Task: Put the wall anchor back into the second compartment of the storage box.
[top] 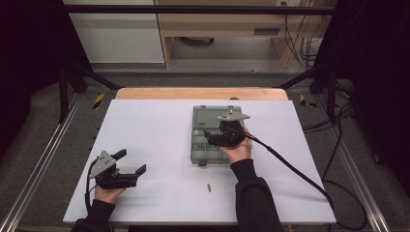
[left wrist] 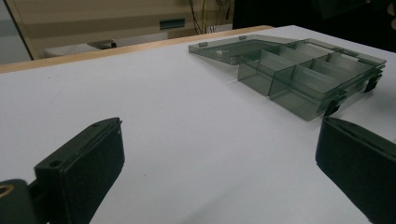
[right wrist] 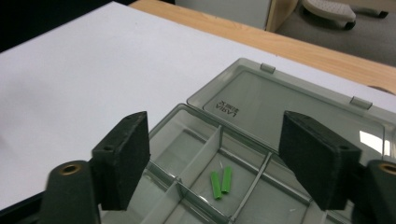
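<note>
Right claw (top: 209, 135) hangs over the open organizer box (top: 200, 145), its jaws apart and nothing between them; no pad touches anything. Seen along those jaws in the right gripper view, the right claw (right wrist: 212, 161) frames a middle compartment of the organizer box (right wrist: 187, 140), and two short green sticks (right wrist: 220, 183) lie side by side on the floor of that compartment, touching or nearly touching each other, below the gap of the jaws. The box lid (right wrist: 299, 107) lies folded back flat on the white desk (right wrist: 70, 79), on the far side of the compartments from the person, with its two hinge tabs at the outer edge. A third green stick (top: 209, 187) lies on the desk (top: 145, 125) outside the box, on the person's side of it and well apart from its near wall. Left claw (top: 130, 162) sits low over the desk, far to the left of the box, jaws spread wide and empty. In the left gripper view the left claw (left wrist: 219, 154) looks toward the box (left wrist: 299, 79) across bare desk, with the lid (left wrist: 233, 46) stretched out behind the compartments and the black latches on the box's near edge.
</note>
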### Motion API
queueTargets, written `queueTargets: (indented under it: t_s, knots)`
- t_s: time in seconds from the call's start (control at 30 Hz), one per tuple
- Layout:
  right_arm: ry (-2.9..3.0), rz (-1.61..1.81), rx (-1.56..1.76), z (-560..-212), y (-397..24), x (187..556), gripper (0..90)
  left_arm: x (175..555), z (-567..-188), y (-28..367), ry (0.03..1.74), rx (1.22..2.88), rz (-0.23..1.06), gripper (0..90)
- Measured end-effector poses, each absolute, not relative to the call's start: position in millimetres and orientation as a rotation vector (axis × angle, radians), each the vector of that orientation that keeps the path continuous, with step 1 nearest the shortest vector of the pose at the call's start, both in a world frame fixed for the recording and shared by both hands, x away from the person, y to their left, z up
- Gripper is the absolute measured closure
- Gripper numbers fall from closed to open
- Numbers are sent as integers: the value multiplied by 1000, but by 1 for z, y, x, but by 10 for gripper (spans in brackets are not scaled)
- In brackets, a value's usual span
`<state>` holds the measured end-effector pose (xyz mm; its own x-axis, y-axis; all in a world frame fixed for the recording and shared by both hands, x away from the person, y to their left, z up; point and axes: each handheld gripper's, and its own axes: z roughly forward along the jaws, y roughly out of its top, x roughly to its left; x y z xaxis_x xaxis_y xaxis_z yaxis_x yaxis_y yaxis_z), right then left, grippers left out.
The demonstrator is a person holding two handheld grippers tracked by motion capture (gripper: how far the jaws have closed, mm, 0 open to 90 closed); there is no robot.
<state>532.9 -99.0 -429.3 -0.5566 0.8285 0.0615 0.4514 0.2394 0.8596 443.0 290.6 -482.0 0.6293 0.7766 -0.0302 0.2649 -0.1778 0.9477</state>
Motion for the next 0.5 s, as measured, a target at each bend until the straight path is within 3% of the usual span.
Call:
queueTargets:
  t_s: [0.5]
  knots:
    - [2042,1378,1096,-407,-113,488,52,443,-482,290,853,1735,575,7]
